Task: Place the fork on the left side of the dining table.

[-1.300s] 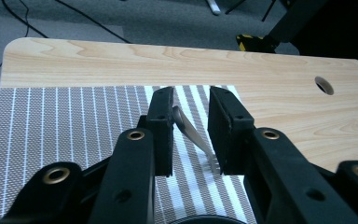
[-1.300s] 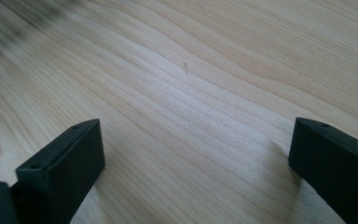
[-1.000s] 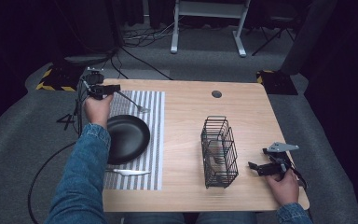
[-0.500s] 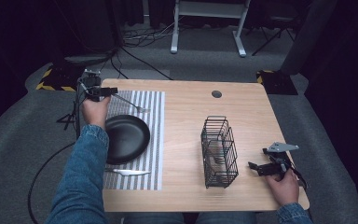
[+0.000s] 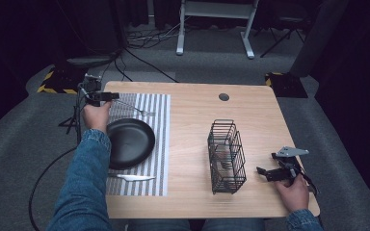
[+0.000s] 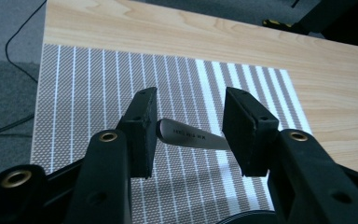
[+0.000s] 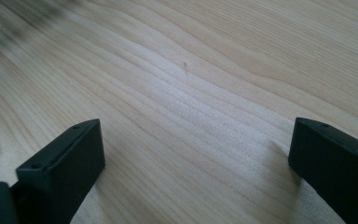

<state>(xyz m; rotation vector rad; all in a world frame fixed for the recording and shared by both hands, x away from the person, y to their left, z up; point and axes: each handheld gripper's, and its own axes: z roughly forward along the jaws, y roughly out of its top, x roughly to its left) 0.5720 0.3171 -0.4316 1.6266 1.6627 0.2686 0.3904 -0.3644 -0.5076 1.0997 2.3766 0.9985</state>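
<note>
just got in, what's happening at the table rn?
A person works two handheld tools. The left tool straddles the handle of a fork lying on the striped placemat beyond a black plate; its jaws are apart, not clamped. A knife lies on the mat's near edge. The right tool rests open on bare wood beside a wire basket.

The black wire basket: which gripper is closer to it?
Right. The right gripper sits just beside the black wire basket; the left gripper is across the table, by the striped placemat.
</note>
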